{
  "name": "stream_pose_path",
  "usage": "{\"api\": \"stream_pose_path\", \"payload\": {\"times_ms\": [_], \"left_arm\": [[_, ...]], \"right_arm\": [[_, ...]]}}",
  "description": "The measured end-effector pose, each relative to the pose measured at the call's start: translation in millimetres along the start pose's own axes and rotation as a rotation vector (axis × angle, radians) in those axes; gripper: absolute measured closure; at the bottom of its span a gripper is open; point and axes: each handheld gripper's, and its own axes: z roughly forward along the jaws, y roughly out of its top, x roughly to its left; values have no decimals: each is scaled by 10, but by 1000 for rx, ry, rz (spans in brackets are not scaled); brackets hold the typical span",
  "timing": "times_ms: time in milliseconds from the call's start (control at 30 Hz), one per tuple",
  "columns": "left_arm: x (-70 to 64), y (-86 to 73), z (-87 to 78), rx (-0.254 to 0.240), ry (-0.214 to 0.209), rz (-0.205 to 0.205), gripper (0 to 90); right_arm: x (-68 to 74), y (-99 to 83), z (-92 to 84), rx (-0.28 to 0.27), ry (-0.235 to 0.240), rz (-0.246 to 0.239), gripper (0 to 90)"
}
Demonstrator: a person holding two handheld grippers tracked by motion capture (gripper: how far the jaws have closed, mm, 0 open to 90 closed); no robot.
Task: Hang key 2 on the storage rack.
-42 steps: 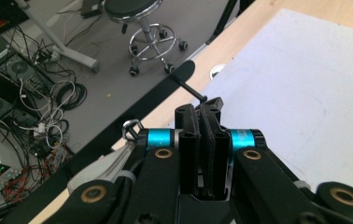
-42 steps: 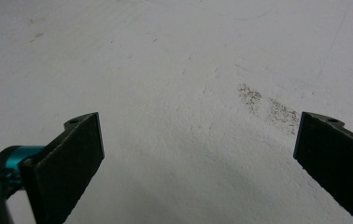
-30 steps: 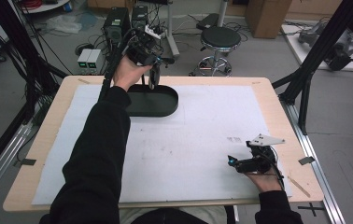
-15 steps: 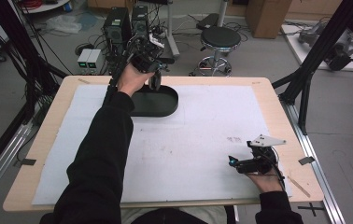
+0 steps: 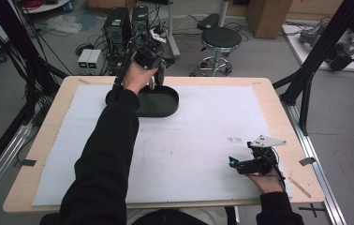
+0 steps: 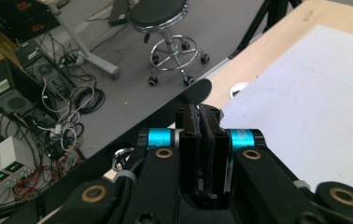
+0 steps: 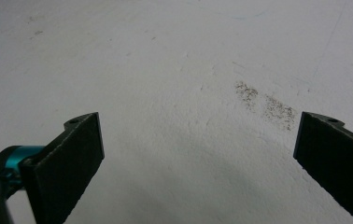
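Overhead, we see our left gripper [image 5: 155, 79] pinching the black tray's [image 5: 163, 104] far rim at the table's back, left gripper view, jaws clamped on that rim, right gripper view, jaws spread over white sheet [image 7: 174, 70].

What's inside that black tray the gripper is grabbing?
The black tray looks empty: only its dark floor shows in the high view. The left gripper is shut on its far rim, and the person's sleeve covers the tray's left end, so that part can't be checked.
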Motion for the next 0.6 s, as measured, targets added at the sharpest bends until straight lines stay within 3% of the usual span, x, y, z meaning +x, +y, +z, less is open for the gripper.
{"api": "stream_pose_path", "payload": {"times_ms": [233, 433, 467, 567, 600], "left_arm": [[-24, 28, 148, -16, 42, -41, 864], [-12, 39, 190, -29, 85, -30, 845], [-5, 42, 175, -45, 97, -36, 821], [19, 49, 121, -79, 92, -69, 563], [17, 43, 98, -86, 100, -54, 509]], "right_arm": [[-8, -3, 3, -1, 1, -4, 8], [-5, -6, 2, 2, 4, -1, 8], [-6, -7, 0, 4, 3, -1, 8], [-12, -9, -4, -1, 0, -2, 8], [-11, -10, -6, -1, 0, -2, 8]]}}
